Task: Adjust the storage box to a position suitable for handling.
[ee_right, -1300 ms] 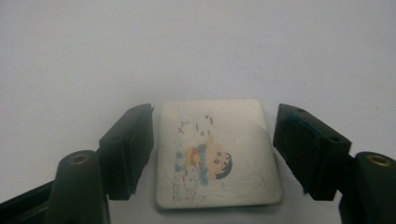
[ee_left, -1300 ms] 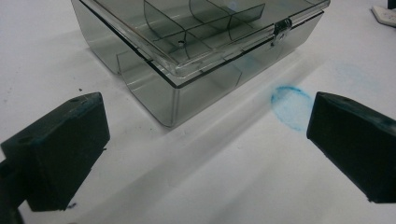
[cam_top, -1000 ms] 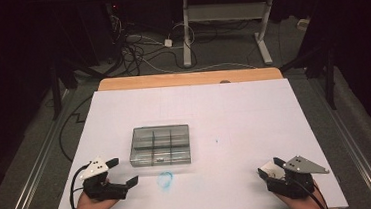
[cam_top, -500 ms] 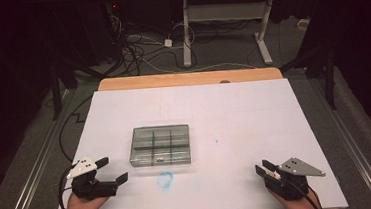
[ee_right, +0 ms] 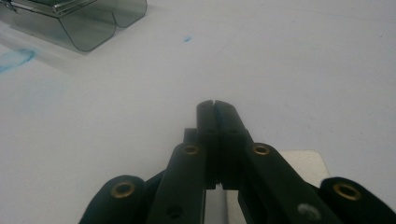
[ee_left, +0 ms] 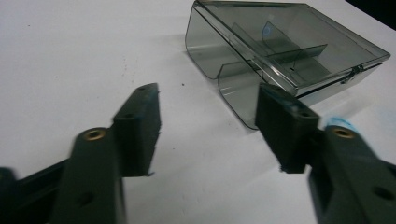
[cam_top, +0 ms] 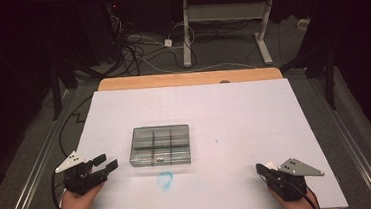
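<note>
A smoked-plastic compartment box (cam_top: pixel 160 145) lay closed on the white table (cam_top: pixel 234 115), left of centre, just beyond a blue smudge (cam_top: pixel 165 180). The left gripper (cam_top: pixel 107 162), at the near left and just beside the box, had just been closing its jaws, which stood half apart on nothing. The right gripper (cam_top: pixel 260 168), near right and well apart from the box, had its jaws pressed together, empty.

High cam overhead; 2 gripper cams low, sharing box (ee_left: pixel 285 60).

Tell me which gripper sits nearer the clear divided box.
The left gripper: it lies just off the clear divided box, jaws apart and empty after closing partway. The right gripper, jaws shut, sits much farther off.
</note>
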A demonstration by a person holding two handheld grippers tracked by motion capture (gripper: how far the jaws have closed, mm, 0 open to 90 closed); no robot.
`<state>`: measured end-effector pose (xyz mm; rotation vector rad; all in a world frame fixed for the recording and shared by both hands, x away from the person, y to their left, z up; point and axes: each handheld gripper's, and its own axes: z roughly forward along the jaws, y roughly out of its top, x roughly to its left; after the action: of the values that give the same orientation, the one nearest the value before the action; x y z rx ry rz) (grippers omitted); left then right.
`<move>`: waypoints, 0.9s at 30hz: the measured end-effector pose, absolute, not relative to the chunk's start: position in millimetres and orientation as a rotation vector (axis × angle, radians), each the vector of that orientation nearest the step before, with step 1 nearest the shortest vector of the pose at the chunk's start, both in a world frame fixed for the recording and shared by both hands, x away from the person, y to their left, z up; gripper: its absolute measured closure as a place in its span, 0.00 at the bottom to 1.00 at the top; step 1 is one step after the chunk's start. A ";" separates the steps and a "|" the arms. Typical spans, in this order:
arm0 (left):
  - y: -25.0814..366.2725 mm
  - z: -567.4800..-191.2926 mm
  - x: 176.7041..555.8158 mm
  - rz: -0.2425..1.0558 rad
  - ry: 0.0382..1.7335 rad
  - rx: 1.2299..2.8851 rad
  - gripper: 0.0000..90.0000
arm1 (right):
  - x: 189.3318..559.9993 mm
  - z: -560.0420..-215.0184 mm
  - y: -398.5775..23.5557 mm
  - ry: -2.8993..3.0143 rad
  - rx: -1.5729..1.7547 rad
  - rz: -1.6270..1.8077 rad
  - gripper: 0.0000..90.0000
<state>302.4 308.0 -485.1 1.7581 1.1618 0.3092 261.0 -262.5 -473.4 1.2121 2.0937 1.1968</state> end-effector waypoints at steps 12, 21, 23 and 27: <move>292.2 -477.5 312.1 0.311 1.147 1.791 0.97 | 262.2 -474.0 -259.2 2.128 1.182 1.202 0.99; 274.2 -458.8 366.3 0.378 1.146 1.797 0.97 | 262.1 -471.5 -255.2 2.146 1.158 1.211 0.99; 269.9 -458.2 379.8 0.385 1.156 1.799 0.97 | 261.9 -471.5 -254.5 2.147 1.154 1.213 0.99; 264.8 -459.5 401.0 0.378 1.157 1.787 0.97 | 261.5 -471.3 -254.4 2.148 1.152 1.214 0.99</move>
<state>401.0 264.8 -459.5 1.7869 1.1571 0.3784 261.5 -254.4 -471.3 1.1519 2.1482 1.2141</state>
